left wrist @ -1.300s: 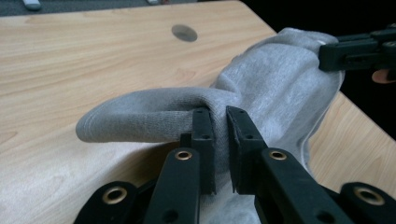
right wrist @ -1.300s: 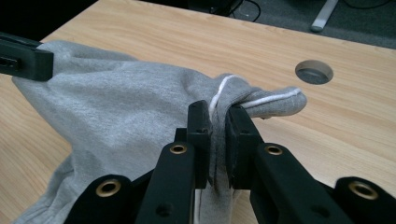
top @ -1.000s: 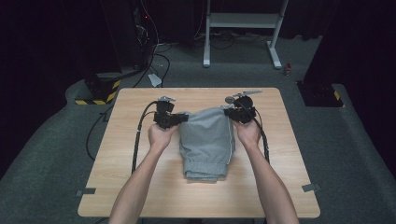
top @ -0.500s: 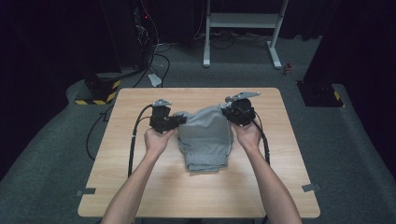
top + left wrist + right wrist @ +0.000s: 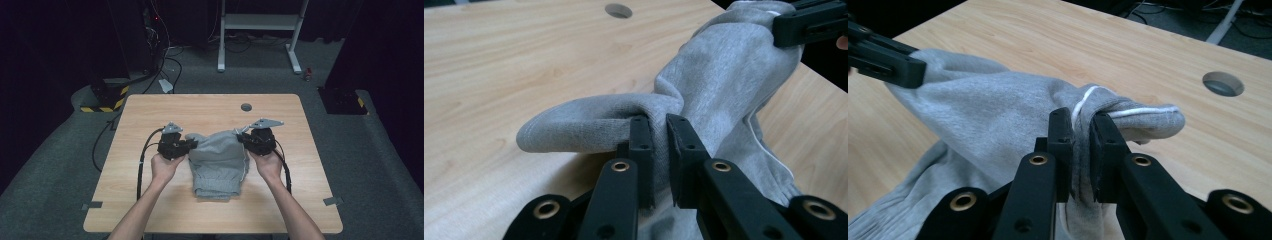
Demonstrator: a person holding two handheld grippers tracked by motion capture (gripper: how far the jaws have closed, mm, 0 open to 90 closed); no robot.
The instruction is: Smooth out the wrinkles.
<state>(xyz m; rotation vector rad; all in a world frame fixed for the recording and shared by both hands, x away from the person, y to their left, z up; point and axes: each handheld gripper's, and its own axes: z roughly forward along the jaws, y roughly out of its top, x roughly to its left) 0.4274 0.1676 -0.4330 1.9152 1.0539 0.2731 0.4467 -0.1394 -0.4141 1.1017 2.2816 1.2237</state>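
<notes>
Dragging grey garment [image 5: 220, 162] nearer, both grippers [image 5: 192, 145] clamped

Matt grey fleece garment [image 5: 220, 157], smooth wood-grain table [image 5: 210, 107]

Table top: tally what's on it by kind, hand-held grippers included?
Grey garment: 1
Hand-held grippers: 2, left hand-held gripper and right hand-held gripper, each shut on the garment
Cable hole in the table: 1
Total: 4

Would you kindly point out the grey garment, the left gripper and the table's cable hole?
grey garment [image 5: 220, 160], high view, folded middle.
left gripper [image 5: 660, 142], left gripper view, between fingertips.
cable hole [image 5: 246, 107], high view, centre.
</notes>
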